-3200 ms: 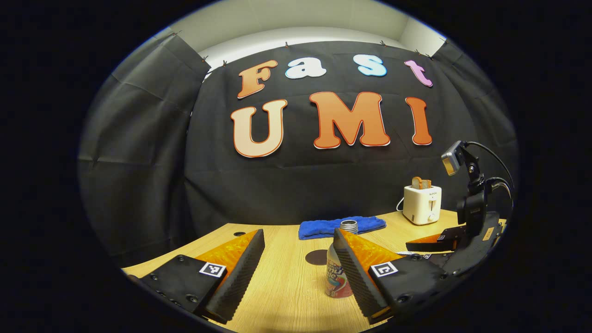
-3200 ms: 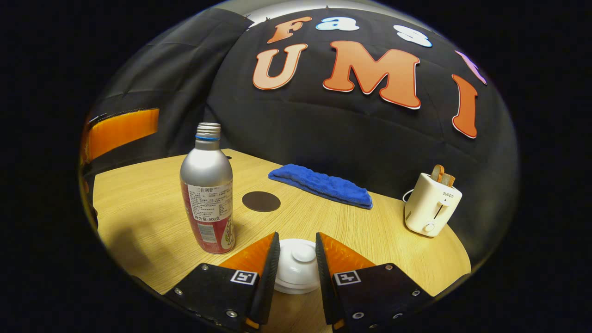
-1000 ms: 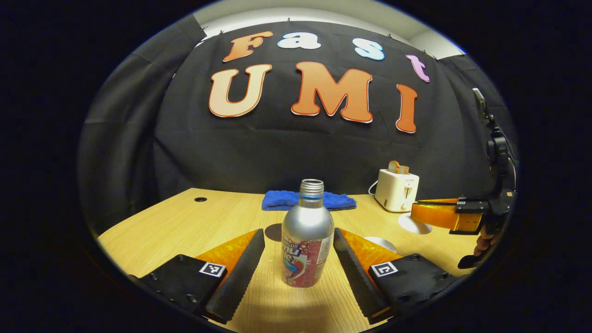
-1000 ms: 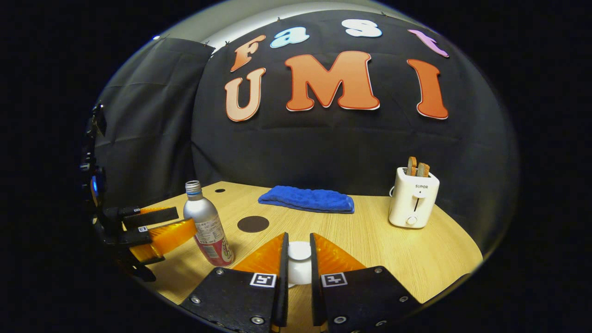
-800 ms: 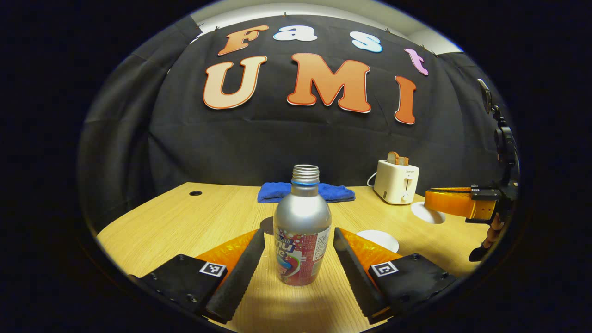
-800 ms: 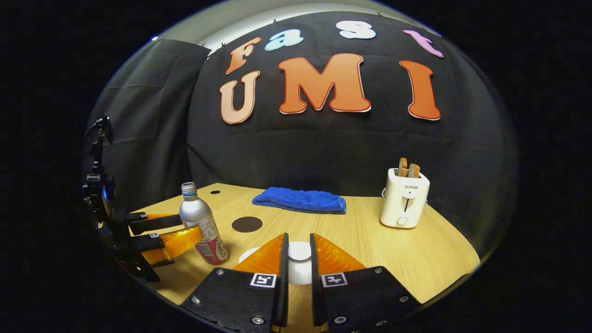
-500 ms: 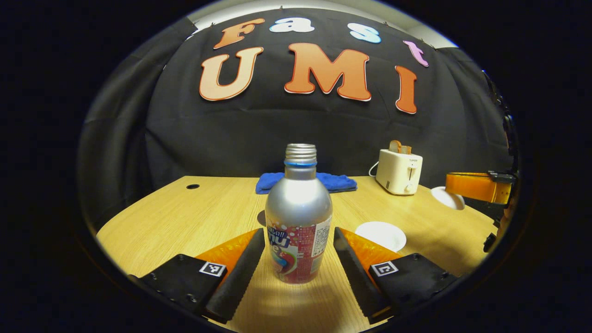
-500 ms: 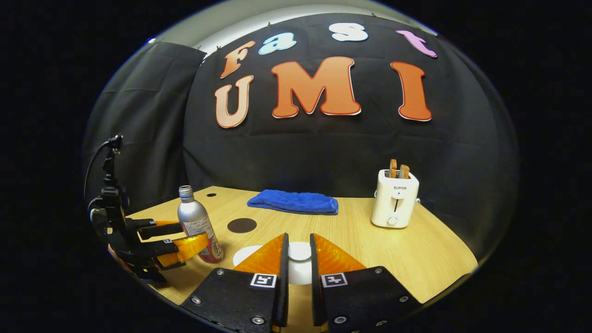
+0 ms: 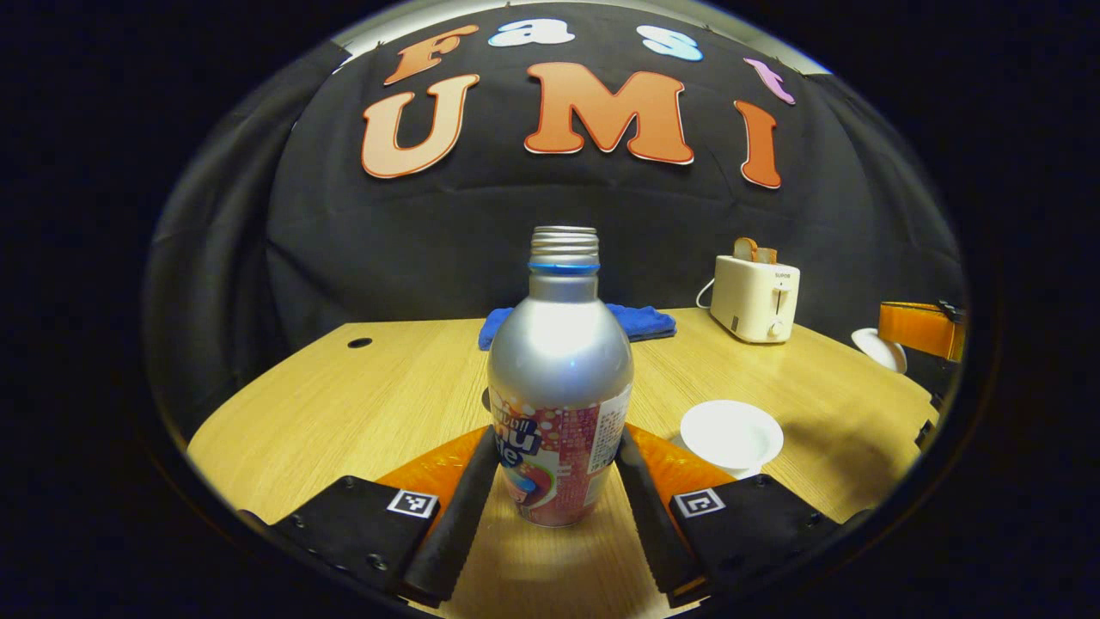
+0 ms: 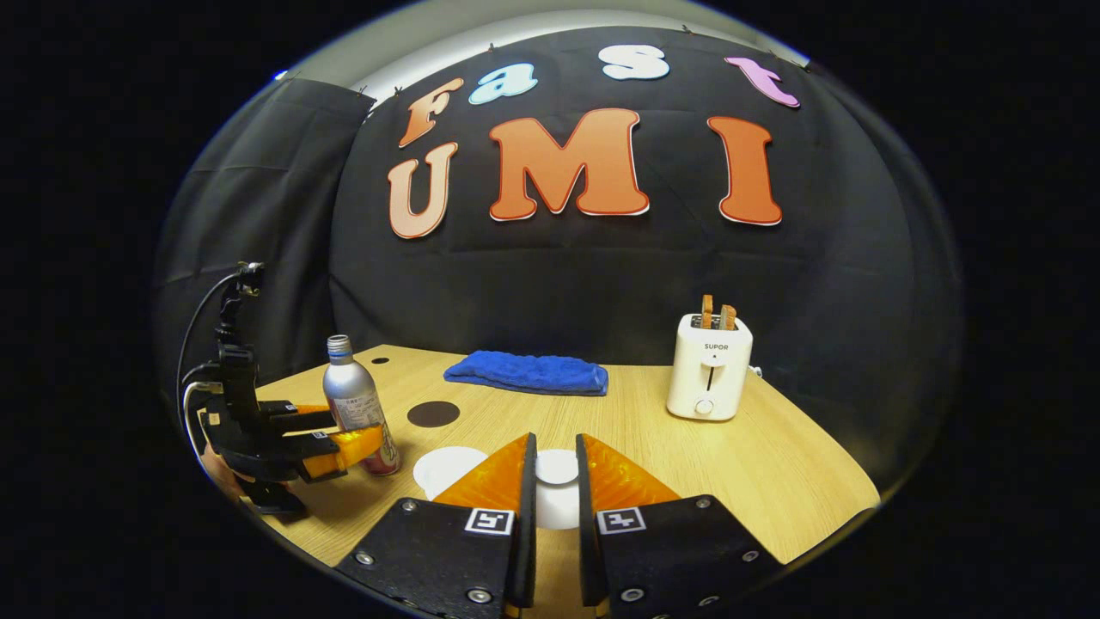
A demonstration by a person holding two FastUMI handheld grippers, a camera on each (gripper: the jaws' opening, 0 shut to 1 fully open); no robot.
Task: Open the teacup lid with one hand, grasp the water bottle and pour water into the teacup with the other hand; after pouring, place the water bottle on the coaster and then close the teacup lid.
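The left hand-held gripper [image 9: 557, 481] has its two fingers pressed against the sides of the water bottle [image 9: 559, 378], which stands upright on the counter [image 9: 344, 404]. The right hand-held gripper [image 10: 554, 490] pinches the white teacup lid [image 10: 557, 468] by its knob, off the open teacup [image 9: 730, 432]. The dark coaster [image 10: 432, 413] lies bare toward the counter's far edge, near a blue towel [image 10: 526, 373] and a toaster [image 10: 709, 365].
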